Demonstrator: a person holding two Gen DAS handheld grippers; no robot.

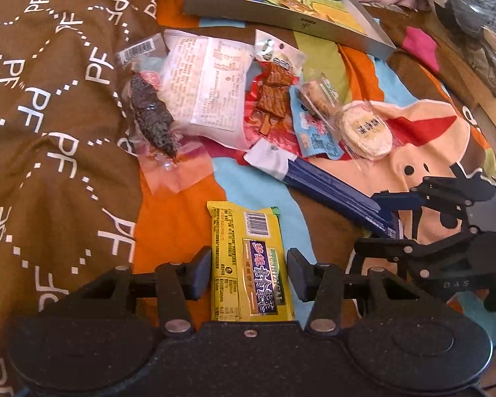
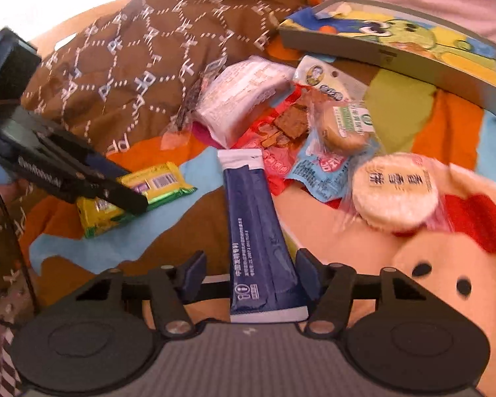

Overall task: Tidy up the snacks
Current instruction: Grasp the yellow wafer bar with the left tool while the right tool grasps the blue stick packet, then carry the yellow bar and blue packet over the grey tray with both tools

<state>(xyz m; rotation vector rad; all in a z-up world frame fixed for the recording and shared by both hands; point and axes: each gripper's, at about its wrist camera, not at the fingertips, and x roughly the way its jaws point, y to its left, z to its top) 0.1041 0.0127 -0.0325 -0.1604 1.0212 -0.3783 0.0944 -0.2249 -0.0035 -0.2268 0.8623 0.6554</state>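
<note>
Bedspread (image 1: 168,228) — bright cartoon print in orange, light blue and peach — underlies everything. A brown quilt (image 1: 49,106) with white "PF" lettering is bunched over its left part.

Shallow grey box (image 1: 281,10) with a cartoon picture inside lies at the far edge, beyond the snack pile.

Snack pile, mid-field, packets overlapping: large white bread packet (image 1: 208,89) with printed label facing up; clear packet holding a dark dried piece (image 1: 152,115) against its left side; clear packet of brown strips (image 1: 274,96) on red wrappers to its right; then a round cookie in a clear wrapper (image 1: 317,99) and a white rice cracker packet (image 1: 363,129) furthest right.

Long navy stick pack (image 2: 261,231) runs from the pile toward the right gripper (image 2: 251,274). Its near end sits between the fingers; the right pad touches its edge, the left pad stands clear — jaws partly open, no firm clamp seen.

Yellow cracker packet (image 1: 251,264) lies apart from the pile, nearer the left gripper (image 1: 249,271). The fingers straddle it, both pads just beside its long edges — open about packet-wide; contact cannot be told.
</note>
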